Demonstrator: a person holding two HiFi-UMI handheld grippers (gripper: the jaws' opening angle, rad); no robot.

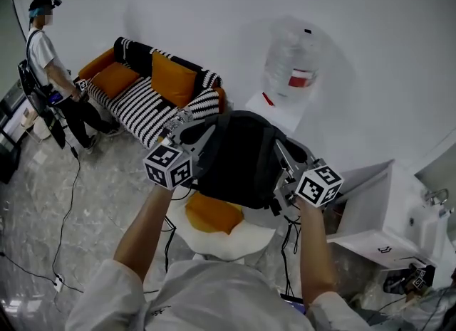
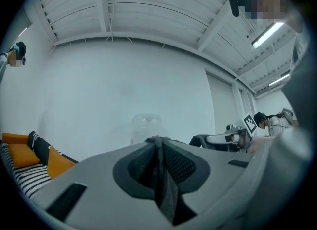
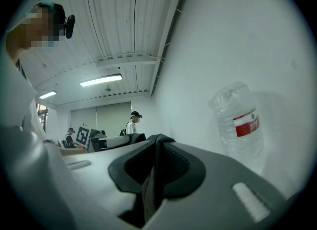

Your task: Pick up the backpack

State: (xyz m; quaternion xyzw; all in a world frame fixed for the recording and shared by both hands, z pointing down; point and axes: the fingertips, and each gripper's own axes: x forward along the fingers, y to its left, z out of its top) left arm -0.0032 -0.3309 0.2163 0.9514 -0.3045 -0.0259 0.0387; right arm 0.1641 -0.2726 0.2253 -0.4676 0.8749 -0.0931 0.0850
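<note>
Both tools grip the black backpack [image 1: 239,155]. The left gripper [image 2: 159,145], at the bag's nine o'clock, is pinched on a dark strap [image 2: 166,184]; the right gripper [image 3: 157,142], at three o'clock, is on a second strap [image 3: 148,189]. The bag seems raised above the egg-shaped cushion [image 1: 214,216] at six o'clock. The pickup looks done; next, steady level clamps.

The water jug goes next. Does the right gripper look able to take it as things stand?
Probably not yet: the right gripper is shut on a strap of the raised backpack, so its jaws are taken. Nothing else seems to block the water jug.
</note>
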